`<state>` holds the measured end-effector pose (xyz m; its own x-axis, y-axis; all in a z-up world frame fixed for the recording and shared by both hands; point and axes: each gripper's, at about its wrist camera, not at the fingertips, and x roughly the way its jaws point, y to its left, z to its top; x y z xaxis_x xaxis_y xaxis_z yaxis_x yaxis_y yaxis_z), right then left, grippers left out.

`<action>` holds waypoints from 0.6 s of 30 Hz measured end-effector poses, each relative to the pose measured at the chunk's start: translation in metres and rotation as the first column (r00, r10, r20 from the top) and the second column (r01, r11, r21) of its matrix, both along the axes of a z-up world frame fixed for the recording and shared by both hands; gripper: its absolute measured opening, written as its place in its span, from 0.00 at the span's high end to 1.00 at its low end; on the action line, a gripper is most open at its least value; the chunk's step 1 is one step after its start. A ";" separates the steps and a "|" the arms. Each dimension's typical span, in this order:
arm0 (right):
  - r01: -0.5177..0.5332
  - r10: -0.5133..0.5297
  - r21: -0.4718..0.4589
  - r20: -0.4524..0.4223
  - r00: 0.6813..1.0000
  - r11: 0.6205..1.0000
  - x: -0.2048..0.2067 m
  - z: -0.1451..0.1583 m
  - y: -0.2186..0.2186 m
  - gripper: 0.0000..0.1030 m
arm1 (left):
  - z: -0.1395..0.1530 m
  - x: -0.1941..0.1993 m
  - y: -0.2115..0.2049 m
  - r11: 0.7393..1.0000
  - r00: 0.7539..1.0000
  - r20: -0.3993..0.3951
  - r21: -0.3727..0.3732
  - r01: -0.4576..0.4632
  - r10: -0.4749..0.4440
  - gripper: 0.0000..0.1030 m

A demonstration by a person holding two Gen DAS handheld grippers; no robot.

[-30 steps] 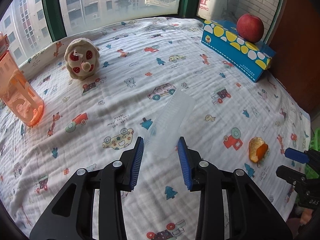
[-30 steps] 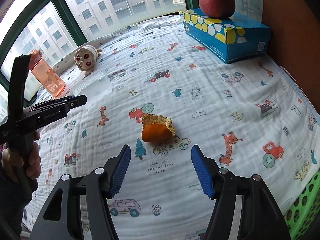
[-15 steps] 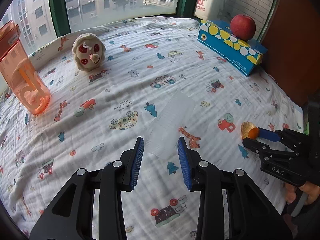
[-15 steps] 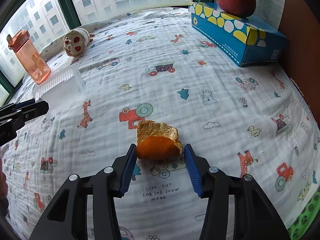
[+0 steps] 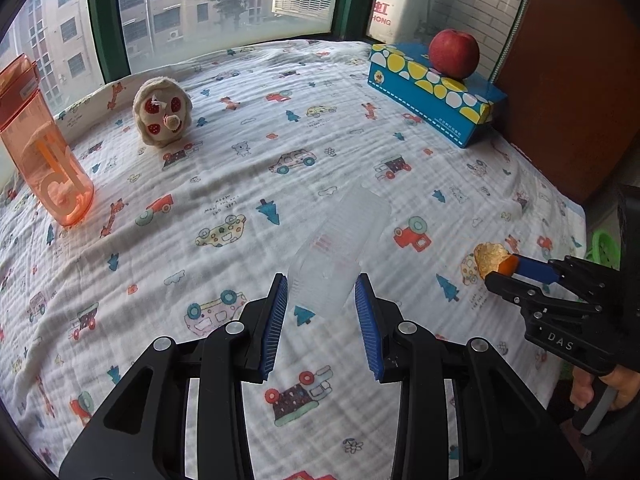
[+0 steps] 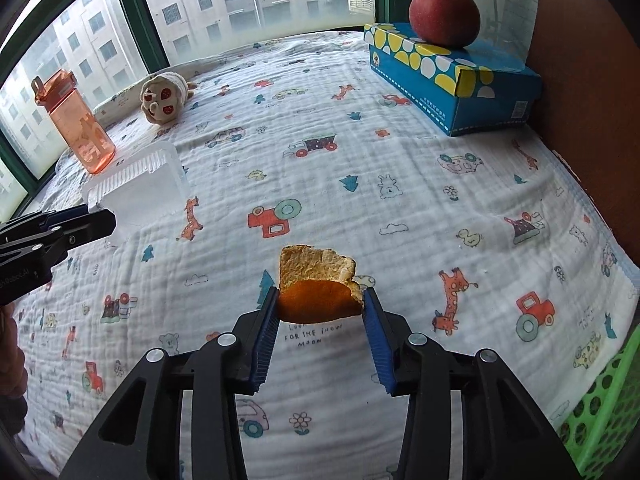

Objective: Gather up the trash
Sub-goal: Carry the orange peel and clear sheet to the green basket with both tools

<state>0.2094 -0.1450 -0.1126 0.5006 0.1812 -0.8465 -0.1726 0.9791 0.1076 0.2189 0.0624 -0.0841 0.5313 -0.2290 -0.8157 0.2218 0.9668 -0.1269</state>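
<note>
both bits of trash are grabbed but not binned yet: my left tongs (image 5: 321,304) are clamped on the clear tray (image 5: 340,248), right tongs (image 6: 320,306) are pinched shut on the peel (image 6: 316,288), both just over the blanket (image 6: 360,184). green basket (image 6: 604,412) sits off the blanket's right edge, so that's the dump spot i guess. open room between, just keep clear of the box (image 6: 452,84) with the apple (image 6: 444,12), and the bottle (image 5: 36,148) on the left

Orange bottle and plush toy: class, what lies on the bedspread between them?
Nothing: only bare printed bedspread lies between orange bottle and plush toy, seen from the left wrist.
</note>
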 end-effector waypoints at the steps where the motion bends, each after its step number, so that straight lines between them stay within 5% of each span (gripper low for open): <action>1: 0.004 -0.004 0.002 0.006 1.000 1.000 -0.006 0.004 -0.004 0.61 | 0.002 -0.004 -0.003 1.000 1.000 0.002 -0.005 0.007 -0.007 0.67; 18: 0.158 -0.162 0.046 0.086 0.983 0.986 -0.115 0.057 -0.095 0.61 | 0.037 -0.073 -0.091 0.984 0.985 0.045 -0.059 0.167 -0.164 0.67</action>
